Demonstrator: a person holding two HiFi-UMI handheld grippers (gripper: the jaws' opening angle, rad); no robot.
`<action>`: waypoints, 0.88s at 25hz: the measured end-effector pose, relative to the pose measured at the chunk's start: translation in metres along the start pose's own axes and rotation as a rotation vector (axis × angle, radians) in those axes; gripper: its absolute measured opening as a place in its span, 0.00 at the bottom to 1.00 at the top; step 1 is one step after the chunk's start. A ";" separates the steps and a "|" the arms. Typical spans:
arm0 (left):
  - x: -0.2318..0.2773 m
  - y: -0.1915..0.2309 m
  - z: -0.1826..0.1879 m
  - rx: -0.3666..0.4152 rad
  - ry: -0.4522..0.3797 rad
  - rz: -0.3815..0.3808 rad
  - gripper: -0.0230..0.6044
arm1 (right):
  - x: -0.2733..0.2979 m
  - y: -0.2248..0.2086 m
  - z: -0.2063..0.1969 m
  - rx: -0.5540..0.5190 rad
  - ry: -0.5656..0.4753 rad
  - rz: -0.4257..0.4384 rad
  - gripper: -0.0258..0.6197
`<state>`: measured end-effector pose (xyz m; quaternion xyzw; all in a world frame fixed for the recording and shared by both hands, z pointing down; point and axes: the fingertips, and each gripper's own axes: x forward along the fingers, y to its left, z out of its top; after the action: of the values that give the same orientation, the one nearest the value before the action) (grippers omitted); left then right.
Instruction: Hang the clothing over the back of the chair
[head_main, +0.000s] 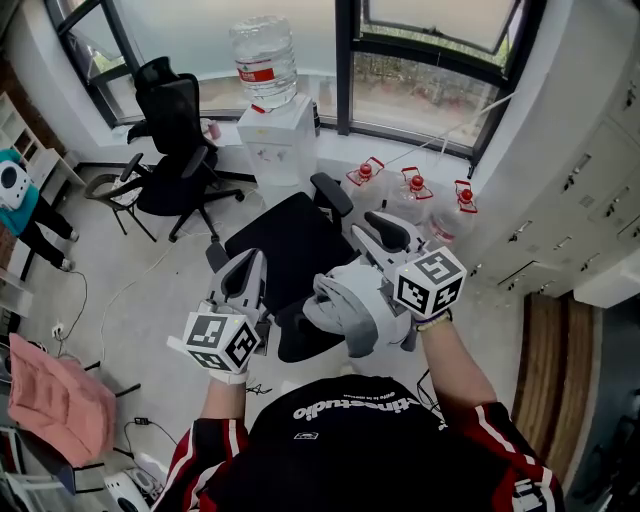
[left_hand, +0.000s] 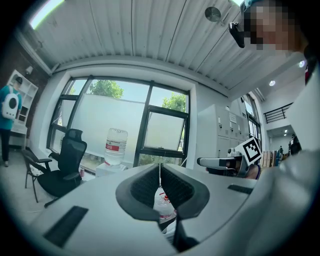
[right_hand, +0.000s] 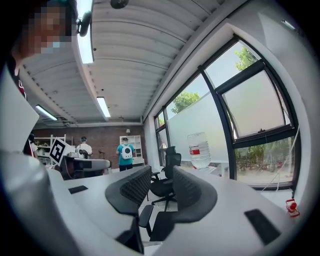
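Left gripper (head_main: 246, 268) jaws together, right gripper (head_main: 384, 232) jaws apart, empty; grey clothing (head_main: 340, 312) draped over the chair (head_main: 288, 248) back.

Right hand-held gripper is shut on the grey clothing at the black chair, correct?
No. The right hand-held gripper is open, with nothing between its jaws, as the right gripper view shows. The grey clothing is at the black chair.

Chair (head_main: 285, 250) just ahead, water dispenser (head_main: 275, 135) behind it by the window (head_main: 420, 90), second chair (head_main: 170, 150) left, bottles (head_main: 415, 195) right.
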<state>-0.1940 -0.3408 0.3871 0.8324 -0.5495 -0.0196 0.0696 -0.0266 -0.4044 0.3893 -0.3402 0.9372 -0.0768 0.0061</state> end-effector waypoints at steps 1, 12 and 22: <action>0.000 0.000 -0.001 0.001 0.000 0.001 0.08 | 0.000 0.001 -0.001 0.000 0.000 0.001 0.27; 0.004 0.000 -0.002 -0.008 0.001 -0.001 0.08 | 0.003 0.004 -0.008 -0.004 0.003 0.006 0.16; 0.004 0.003 -0.004 -0.004 0.002 0.011 0.08 | 0.006 0.005 -0.016 -0.005 0.009 -0.004 0.10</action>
<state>-0.1952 -0.3453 0.3913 0.8292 -0.5540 -0.0195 0.0718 -0.0355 -0.4020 0.4049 -0.3417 0.9368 -0.0759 0.0008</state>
